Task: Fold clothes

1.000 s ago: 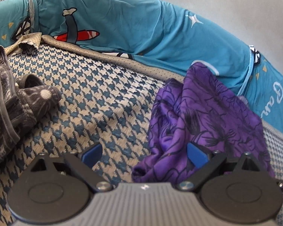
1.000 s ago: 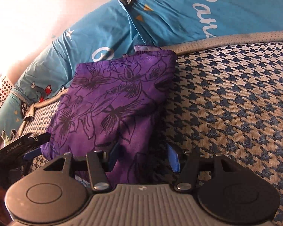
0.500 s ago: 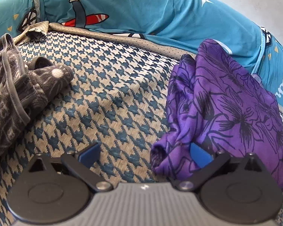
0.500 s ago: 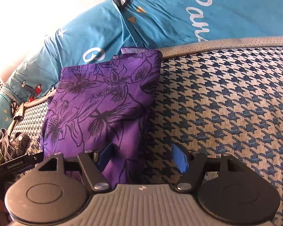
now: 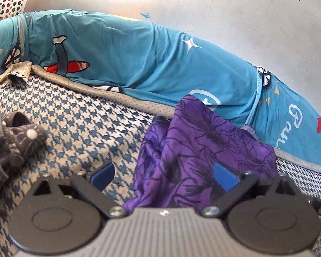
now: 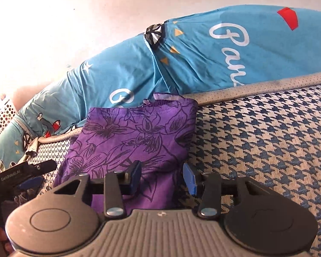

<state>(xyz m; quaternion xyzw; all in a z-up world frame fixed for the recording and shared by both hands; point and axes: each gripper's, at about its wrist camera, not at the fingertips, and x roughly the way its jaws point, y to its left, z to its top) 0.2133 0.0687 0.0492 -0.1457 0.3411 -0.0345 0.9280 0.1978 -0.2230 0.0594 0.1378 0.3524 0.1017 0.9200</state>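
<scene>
blue-and-cream houndstooth woven mattress [image 6: 267, 141], teal printed bedsheet [image 5: 139, 64] bunched along the wall, grey patterned fleece garment [image 5: 8, 145] at far left. purple floral thin-knit garment [image 6: 134, 137] lies roughly folded near the sheet. looks light, limp, likely slippery; pinch at near hem corners. left gripper [image 5: 163, 174] spread, fabric between its jaws; right gripper [image 6: 161, 177] spread over the near edge, gripping nothing.

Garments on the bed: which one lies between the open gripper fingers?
The purple floral garment, between both the left gripper and right gripper. The dark grey patterned garment lies apart, far left.
</scene>
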